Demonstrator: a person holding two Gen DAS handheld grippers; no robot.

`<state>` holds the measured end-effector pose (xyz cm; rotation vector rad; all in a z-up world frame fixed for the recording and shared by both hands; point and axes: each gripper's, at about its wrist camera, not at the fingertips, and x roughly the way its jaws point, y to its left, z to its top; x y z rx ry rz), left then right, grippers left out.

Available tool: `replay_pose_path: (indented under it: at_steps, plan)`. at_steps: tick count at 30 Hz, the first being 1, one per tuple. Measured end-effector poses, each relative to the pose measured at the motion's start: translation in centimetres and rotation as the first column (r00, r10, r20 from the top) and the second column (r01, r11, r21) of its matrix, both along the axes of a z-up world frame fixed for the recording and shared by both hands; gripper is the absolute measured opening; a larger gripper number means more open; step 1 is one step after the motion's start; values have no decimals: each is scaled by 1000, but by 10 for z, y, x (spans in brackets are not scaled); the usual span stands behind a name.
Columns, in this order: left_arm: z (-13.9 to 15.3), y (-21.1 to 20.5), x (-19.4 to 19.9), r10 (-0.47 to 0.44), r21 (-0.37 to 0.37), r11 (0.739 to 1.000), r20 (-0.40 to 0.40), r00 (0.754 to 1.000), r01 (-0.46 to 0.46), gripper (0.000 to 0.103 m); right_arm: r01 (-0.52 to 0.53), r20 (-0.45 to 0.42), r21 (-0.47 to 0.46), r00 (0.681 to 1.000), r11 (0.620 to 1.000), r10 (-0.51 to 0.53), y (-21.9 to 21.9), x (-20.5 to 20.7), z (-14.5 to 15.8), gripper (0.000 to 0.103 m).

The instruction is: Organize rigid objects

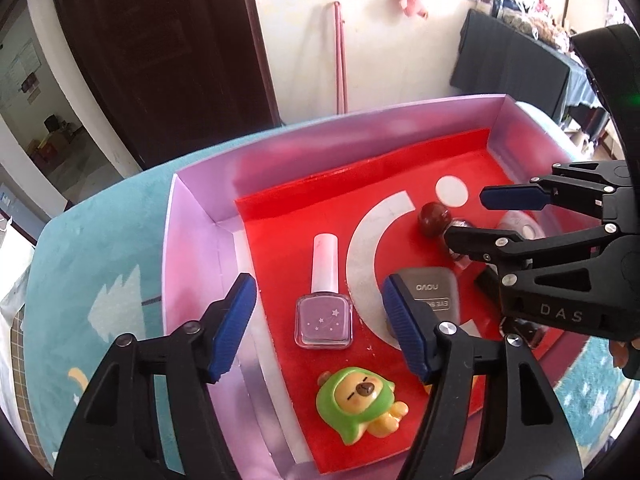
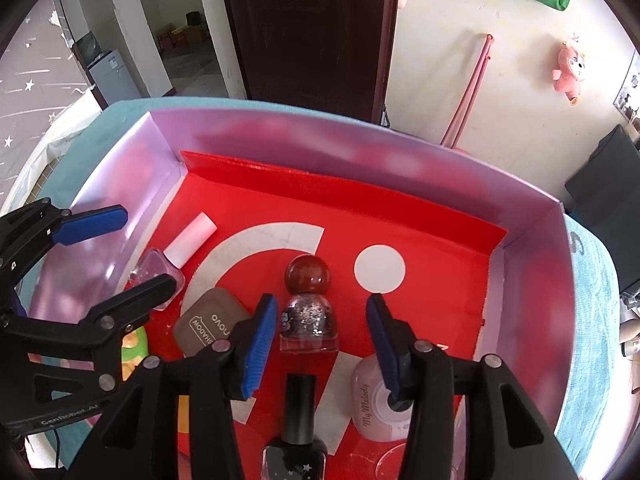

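A lilac-walled box (image 1: 192, 240) (image 2: 532, 272) with a red floor holds several small items. My left gripper (image 1: 320, 324) is open above a lilac nail polish bottle with a pink cap (image 1: 325, 304) (image 2: 188, 244). A green-hooded bear figurine (image 1: 358, 404) lies just in front of it. My right gripper (image 2: 322, 344) is open above a glitter polish bottle with a round brown cap (image 2: 308, 308) (image 1: 434, 220). A grey eyeshadow compact (image 2: 210, 326) (image 1: 430, 294), a black polish bottle (image 2: 298, 428) and a pale pink round case (image 2: 374, 400) lie nearby.
The box sits on a teal tablecloth (image 1: 100, 248) with white tree prints. The right gripper (image 1: 472, 216) shows in the left wrist view and the left gripper (image 2: 144, 248) in the right wrist view. A dark door (image 2: 312, 28) and a cream wall stand behind.
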<state>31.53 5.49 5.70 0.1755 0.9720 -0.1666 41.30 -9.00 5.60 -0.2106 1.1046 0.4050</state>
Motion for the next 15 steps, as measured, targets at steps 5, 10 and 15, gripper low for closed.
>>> replay_pose_path:
  at_steps: [5, 10, 15]
  plan:
    - [18, 2, -15, 8, -22, 1000, 62, 998, -7, 73, 11, 29, 25, 1000, 1000, -12, -9, -6, 18, 52]
    - [33, 5, -35, 21, -55, 998, 108, 994, -15, 74, 20, 92, 53, 995, 998, -24, -18, -23, 47, 59]
    - [52, 12, -58, 44, -92, 995, 166, 985, -29, 81, 26, 177, 66, 983, 997, -37, -29, -47, 80, 69]
